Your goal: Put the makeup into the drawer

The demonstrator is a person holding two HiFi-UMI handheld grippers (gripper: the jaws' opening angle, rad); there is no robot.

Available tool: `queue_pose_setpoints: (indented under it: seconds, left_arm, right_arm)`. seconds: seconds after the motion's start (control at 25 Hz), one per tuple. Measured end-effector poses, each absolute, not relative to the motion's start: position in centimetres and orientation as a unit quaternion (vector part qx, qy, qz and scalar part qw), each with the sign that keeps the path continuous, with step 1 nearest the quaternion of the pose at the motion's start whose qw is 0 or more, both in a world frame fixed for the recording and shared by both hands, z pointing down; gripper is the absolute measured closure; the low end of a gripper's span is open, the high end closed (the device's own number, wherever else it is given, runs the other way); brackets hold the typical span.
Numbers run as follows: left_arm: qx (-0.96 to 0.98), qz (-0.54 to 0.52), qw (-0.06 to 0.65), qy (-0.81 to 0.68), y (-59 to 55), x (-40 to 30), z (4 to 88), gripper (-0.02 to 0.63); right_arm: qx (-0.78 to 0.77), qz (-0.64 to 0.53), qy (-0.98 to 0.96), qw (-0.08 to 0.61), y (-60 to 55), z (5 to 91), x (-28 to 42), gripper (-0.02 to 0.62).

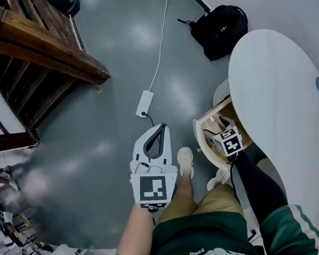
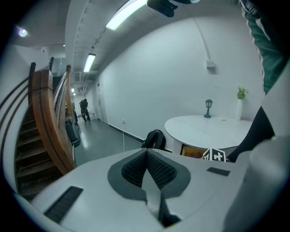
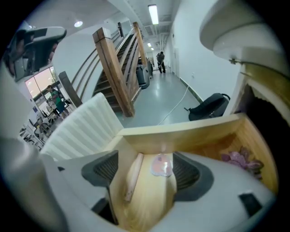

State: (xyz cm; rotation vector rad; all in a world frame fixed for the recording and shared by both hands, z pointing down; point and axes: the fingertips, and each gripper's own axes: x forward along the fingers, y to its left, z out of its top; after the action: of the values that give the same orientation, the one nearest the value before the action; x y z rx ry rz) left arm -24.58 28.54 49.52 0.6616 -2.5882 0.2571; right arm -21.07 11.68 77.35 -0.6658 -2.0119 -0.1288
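My right gripper [image 3: 146, 171] hangs over the open wooden drawer [image 3: 181, 131] under the round white table [image 1: 283, 104]. Its jaws stand wide apart and the pads touch nothing. Seen between them, a small pink round makeup piece [image 3: 161, 165] and a pale slim stick [image 3: 132, 177] lie on the drawer floor. More pink-purple makeup [image 3: 240, 159] lies at the drawer's right side. In the head view the right gripper [image 1: 218, 127] reaches into the drawer [image 1: 199, 133]. My left gripper [image 1: 161, 128] is held out over the floor, away from the drawer, jaws shut and empty [image 2: 147, 156].
A black backpack [image 1: 221, 30] lies on the floor by the wall behind the table. A white power strip [image 1: 144, 103] with its cable lies mid-floor. A wooden staircase [image 1: 40, 51] fills the far left. The person's shoe [image 1: 185, 161] stands next to the drawer.
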Motion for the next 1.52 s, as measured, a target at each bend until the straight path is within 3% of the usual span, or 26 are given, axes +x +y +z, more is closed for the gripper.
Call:
queue_pose_setpoints:
  seconds: [0.36,1.0,1.32,1.52]
  left_arm:
    - [0.255,0.087,0.191,-0.944,28.6,-24.9,45.5,0.607]
    - [0.276,0.074,0.078,-0.955,26.4,-29.3,32.3,0.606]
    - [0.306,0.085,0.043,-0.947,24.0,-29.5,28.0,0.607]
    - [0.332,0.085,0.039,-0.939,20.2,-29.4,28.0,0.607]
  right_arm:
    - [-0.272,-0.041,-0.873,0.402,13.6,66.4,-21.1,0.216]
    - [-0.174,-0.044,-0.975,0.132,9.8,36.9,-27.7,0.218]
    - [-0.161,-0.050,-0.984,0.057,9.0,29.2,-27.5,0.218]
    - [-0.143,-0.054,-0.987,0.050,6.5,28.3,-26.8,0.219]
